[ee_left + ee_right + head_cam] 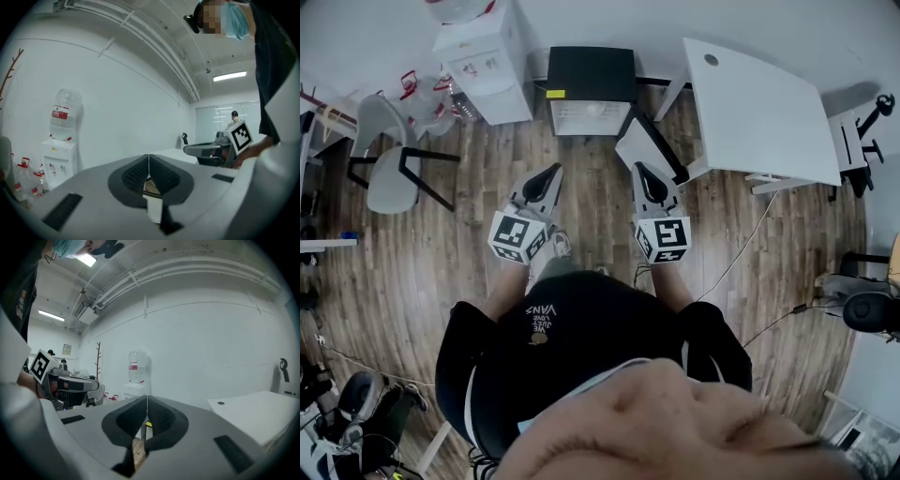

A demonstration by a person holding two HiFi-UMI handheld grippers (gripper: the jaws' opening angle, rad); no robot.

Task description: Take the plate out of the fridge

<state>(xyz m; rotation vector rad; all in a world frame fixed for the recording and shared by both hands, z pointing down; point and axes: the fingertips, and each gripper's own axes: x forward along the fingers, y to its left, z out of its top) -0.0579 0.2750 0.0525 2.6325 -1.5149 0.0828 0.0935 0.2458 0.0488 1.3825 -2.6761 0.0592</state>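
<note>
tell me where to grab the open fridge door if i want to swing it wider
Probably its free upright edge, the end nearest you, pinched from the front by the right gripper, now shut. The fridge door stands swung open on the right of the fridge, its thin edge toward that gripper.

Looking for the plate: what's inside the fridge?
The fridge has its door open; only a bright white interior strip shows. Its black top hides the rest, so no plate can be made out.
</note>
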